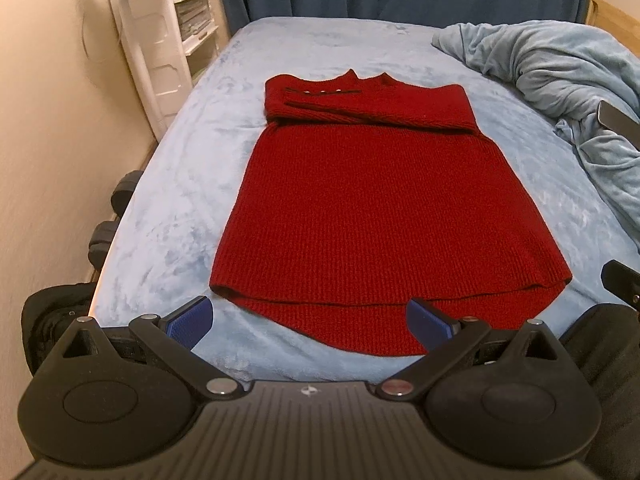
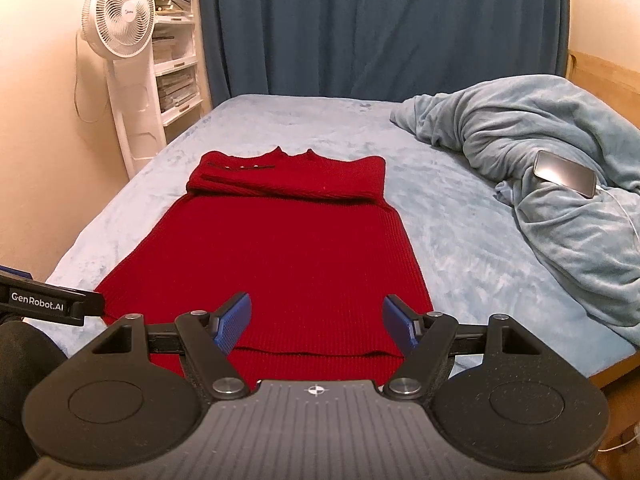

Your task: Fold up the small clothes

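The left gripper (image 1: 310,322), black with blue ribbed pads, hangs above the near hem of the red ribbed-knit sweater (image 1: 372,208). Its jaws stand wide apart and hold nothing. The right gripper (image 2: 316,322), of the same build, is also spread wide and empty, poised over the hem near the sweater's right corner.

The sweater lies flat on the pale blue fleece bed cover (image 2: 460,240), hem nearest, collar farthest. Both sleeves are folded across the chest, forming a band just below the collar.

To the right, well apart from the sweater, a crumpled pale blue blanket (image 2: 560,208) is heaped on the bed. A dark smartphone (image 2: 566,172) rests on it.

At the far left, beside the bed, stands a white pedestal fan (image 2: 120,20) in front of a white drawer unit (image 2: 176,76). A dark blue curtain (image 2: 380,28) hangs behind the bed.
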Demonstrator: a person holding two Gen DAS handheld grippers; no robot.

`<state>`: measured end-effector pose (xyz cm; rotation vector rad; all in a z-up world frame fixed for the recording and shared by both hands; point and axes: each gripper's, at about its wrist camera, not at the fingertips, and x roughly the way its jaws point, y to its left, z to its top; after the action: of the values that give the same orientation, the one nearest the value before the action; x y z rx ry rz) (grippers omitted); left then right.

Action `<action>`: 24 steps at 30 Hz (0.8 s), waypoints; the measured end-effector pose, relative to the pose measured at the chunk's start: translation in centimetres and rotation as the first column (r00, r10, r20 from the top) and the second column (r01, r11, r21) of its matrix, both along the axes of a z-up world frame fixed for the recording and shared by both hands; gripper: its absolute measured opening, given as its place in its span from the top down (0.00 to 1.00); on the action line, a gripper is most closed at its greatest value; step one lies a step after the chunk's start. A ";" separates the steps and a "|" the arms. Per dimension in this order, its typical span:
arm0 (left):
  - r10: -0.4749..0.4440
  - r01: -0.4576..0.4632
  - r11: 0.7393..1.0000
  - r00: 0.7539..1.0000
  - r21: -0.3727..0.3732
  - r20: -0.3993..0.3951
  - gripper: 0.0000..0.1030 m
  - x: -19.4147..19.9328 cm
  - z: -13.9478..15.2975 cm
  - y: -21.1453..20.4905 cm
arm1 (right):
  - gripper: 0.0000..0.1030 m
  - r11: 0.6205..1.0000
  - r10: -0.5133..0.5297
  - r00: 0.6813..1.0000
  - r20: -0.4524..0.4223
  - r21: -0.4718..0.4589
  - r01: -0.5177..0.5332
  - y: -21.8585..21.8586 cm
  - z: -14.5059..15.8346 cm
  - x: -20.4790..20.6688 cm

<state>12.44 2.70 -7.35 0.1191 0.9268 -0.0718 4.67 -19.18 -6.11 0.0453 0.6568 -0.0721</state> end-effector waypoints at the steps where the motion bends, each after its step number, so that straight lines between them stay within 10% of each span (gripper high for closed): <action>1: 0.000 0.000 1.000 1.000 -0.002 0.000 0.00 0.1 0.0 0.0 | 0.28 1.000 -0.002 1.000 -0.002 0.002 0.002 -0.1 0.0 0.1; 24: 0.031 -0.029 0.999 0.999 0.042 -0.035 0.00 8.7 -2.5 -0.3 | 0.28 0.998 -0.063 0.992 -0.114 0.003 0.063 -2.8 -3.3 5.9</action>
<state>21.10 2.39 -9.81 0.1426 0.9657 -0.0270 10.54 -21.94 -9.37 0.0684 0.7695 -0.1342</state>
